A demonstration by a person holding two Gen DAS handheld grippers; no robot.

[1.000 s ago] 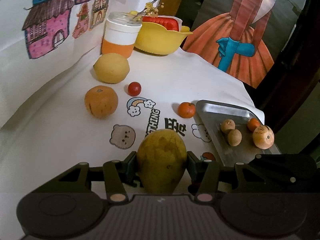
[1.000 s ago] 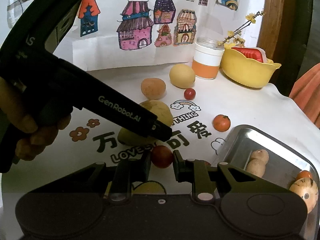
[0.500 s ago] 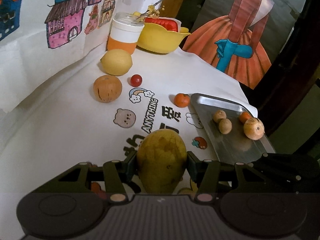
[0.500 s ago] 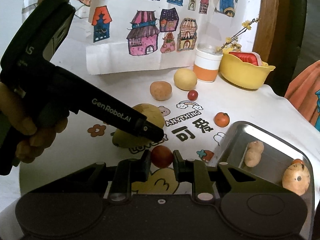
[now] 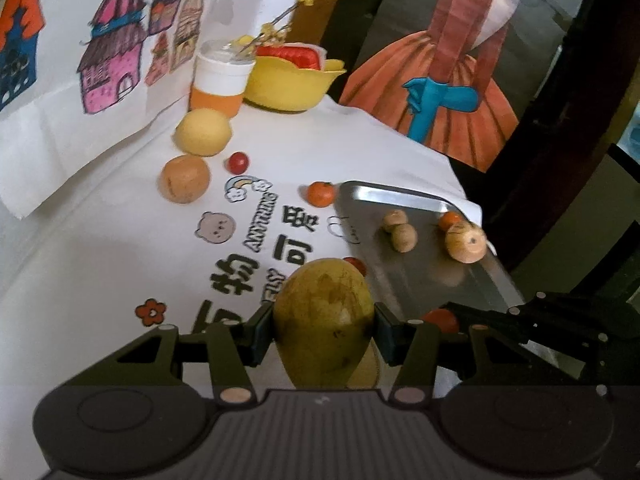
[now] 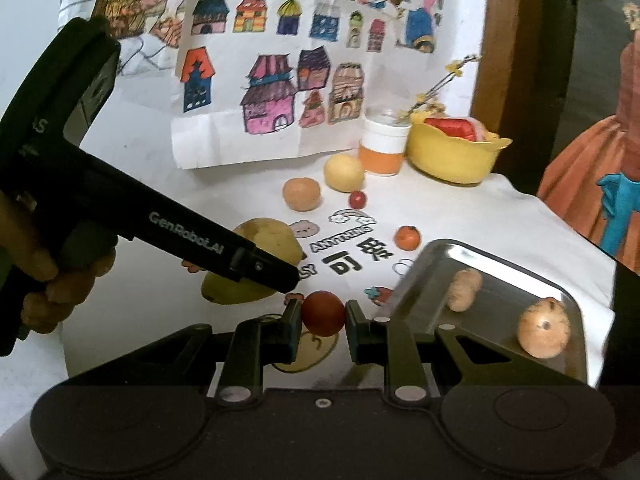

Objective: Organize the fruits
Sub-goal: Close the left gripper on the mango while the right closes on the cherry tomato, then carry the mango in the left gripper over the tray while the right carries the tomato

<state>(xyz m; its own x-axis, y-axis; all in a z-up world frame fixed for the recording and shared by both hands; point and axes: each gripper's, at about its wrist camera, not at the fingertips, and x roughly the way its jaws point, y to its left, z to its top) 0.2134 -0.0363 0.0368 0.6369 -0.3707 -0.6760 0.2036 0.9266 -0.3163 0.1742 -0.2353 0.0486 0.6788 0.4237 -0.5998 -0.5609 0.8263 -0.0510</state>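
Plainly, both tools are loaded: the left gripper [image 5: 324, 330] has its fingers clamped on the flanks of a large yellow-green mango [image 5: 325, 320], held clear above the printed white cloth on the worktop [image 5: 120, 240], and the right gripper [image 6: 323, 314] pinches a small round red fruit [image 6: 323, 313] between narrow-set fingers. The shallow metal tray [image 6: 432, 252], already carrying a few small brown fruits and a larger speckled one, lies just to the right of both.

The mango looks heavy and smooth, gripped only at its widest part, so a tilt or jolt could let it slide out and knock the loose fruit below. The two tools hang close together near the tray's edge; crossing paths could make them collide. The red fruit, being round, may roll across the tray once released.
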